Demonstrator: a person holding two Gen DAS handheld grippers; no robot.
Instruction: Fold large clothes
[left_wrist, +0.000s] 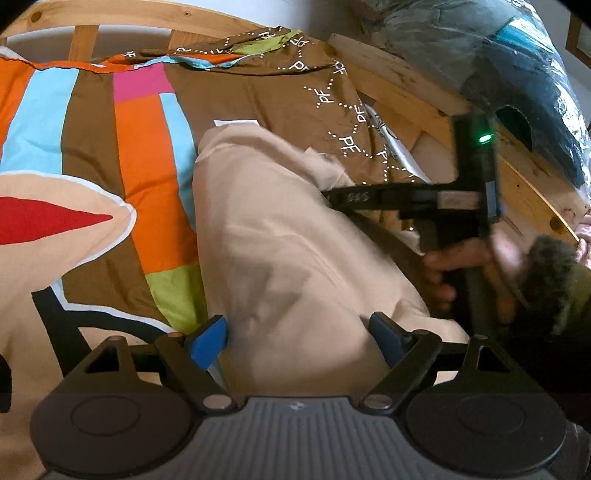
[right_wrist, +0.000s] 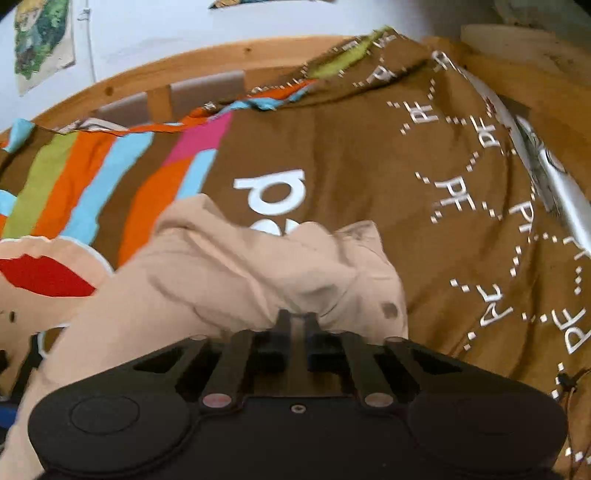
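Brown striped bedspread (right_wrist: 332, 155), wooden bed frame (right_wrist: 147, 74), beige garment (right_wrist: 229, 266) on top

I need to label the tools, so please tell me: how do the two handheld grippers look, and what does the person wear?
The left gripper has black linkages, blue finger pads and a ribbed grey body. The right gripper is all black, with a green light. The sleeve is dark olive with a fuzzy cuff.

Beige garment (left_wrist: 280, 240) lies bunched and creased on bedspread (left_wrist: 147, 184).
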